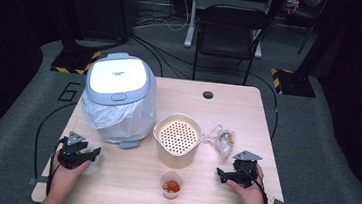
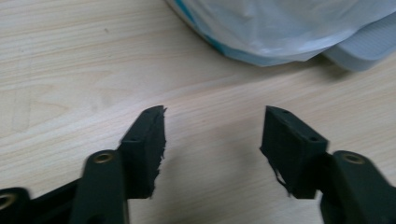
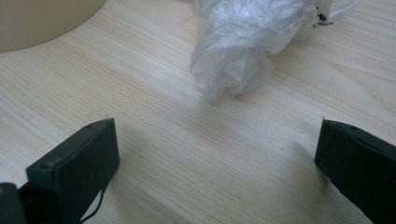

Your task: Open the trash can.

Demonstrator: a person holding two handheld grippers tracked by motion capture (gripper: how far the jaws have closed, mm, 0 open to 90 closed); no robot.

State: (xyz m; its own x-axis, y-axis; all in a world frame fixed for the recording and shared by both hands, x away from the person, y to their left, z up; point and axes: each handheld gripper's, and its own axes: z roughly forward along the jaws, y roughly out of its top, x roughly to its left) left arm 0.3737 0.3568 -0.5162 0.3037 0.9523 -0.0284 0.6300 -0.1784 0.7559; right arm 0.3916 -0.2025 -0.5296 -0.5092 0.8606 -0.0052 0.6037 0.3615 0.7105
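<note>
We take the perforated beige basket (image 1: pixel 178 138) at mid-counter as our landmark on the wooden counter (image 1: pixel 248 113). To its left we see a lidded bin (image 1: pixel 118 88) lined with a translucent bag (image 1: pixel 112 120); in the left claw view the bag's lower fold (image 2: pixel 280 32) hangs just beyond the jaws. Just in front of the basket stands a small clear cup (image 1: pixel 171 184) with a red content. To the basket's right lies a crumpled plastic wrapper (image 1: pixel 222 137), which in the right claw view (image 3: pixel 243 42) rests ahead of the jaws, apart from them. The left claw (image 1: pixel 94 152), front-left of the basket, stands part-open with bare counter between its pads. The right claw (image 1: pixel 219 174), front-right of the basket, gapes wide and holds nothing.
</note>
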